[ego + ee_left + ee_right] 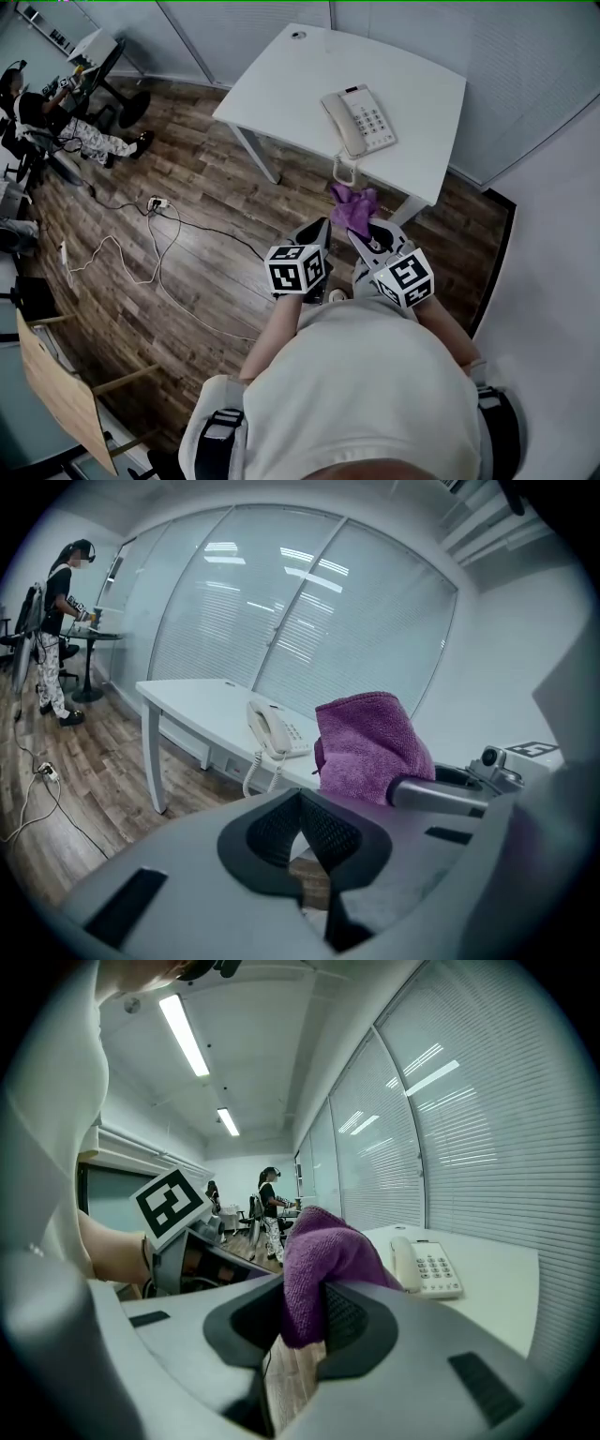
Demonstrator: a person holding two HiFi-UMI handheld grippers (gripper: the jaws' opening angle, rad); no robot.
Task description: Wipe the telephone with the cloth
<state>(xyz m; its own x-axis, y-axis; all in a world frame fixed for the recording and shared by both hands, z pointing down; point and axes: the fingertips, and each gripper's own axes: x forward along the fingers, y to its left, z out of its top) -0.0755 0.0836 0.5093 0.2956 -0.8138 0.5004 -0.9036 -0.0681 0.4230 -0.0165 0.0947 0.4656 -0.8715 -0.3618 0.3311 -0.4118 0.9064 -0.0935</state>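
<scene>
A cream telephone (360, 119) with a coiled cord lies on the white table (281, 89), near its front right edge. It also shows in the left gripper view as the telephone (271, 731) and in the right gripper view as the telephone (427, 1267). My right gripper (361, 225) is shut on a purple cloth (352, 206), which bunches up above the jaws as the cloth (323, 1260). The cloth (370, 745) hangs short of the table edge. My left gripper (317, 228) sits beside it, shut with nothing in its jaws.
Cables (155, 253) and a power strip (157, 202) trail across the wooden floor at the left. A person (56, 117) sits at a far desk. Glass walls with blinds (281, 611) stand behind the table. A wooden tabletop (56, 389) is at the lower left.
</scene>
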